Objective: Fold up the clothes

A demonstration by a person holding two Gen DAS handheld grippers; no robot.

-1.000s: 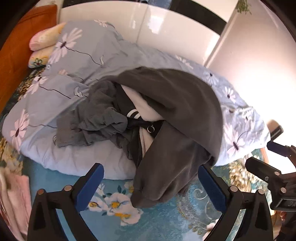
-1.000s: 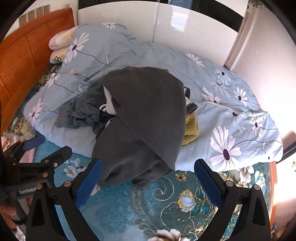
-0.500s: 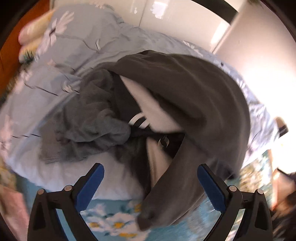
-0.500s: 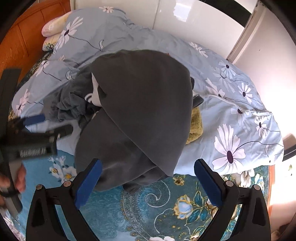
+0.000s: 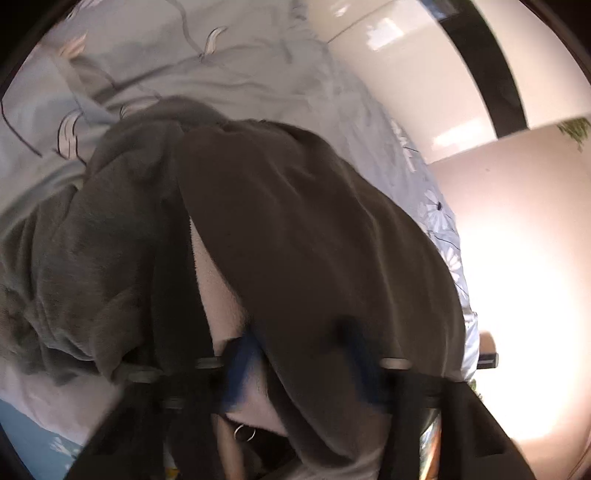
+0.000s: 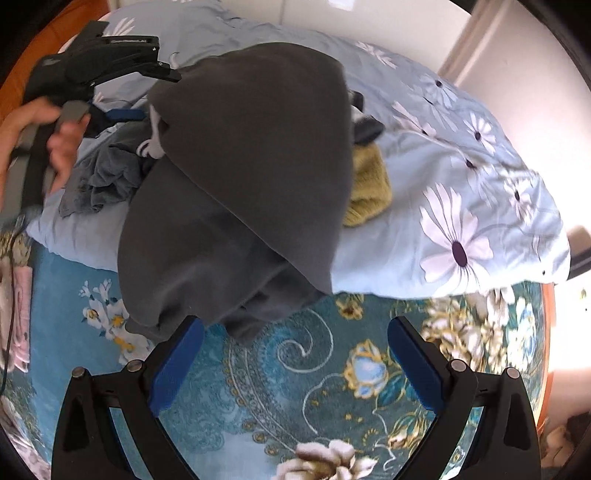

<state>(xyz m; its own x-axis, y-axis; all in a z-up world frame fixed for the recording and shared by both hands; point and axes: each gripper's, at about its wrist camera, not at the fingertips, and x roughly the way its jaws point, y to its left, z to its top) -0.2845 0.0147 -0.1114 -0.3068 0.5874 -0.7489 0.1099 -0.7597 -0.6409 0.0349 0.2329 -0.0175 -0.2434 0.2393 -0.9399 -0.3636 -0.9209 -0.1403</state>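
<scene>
A dark grey hoodie (image 6: 243,155) lies heaped on a pale blue flowered duvet (image 6: 461,206), its lower part hanging onto the teal sheet. A crumpled grey-blue garment (image 6: 103,181) lies to its left. In the left wrist view the hoodie (image 5: 303,240) fills the frame, with a white lining (image 5: 218,295) showing. My left gripper (image 5: 299,365) is blurred, its blue pads on either side of a hoodie fold, narrower than before. It also shows in the right wrist view (image 6: 122,107) at the pile's far left. My right gripper (image 6: 291,354) is open and empty above the sheet, just below the hoodie's hem.
A mustard-yellow garment (image 6: 369,192) pokes out from under the hoodie's right side, next to a dark item (image 6: 365,129). The teal floral sheet (image 6: 332,387) covers the near bed. A wooden headboard (image 6: 55,29) is at the far left. White wardrobe doors (image 5: 424,74) stand behind.
My left gripper has moved forward into the pile and its pads have come closer together around a hoodie fold. My right gripper has moved nearer the hoodie's hem, still open.
</scene>
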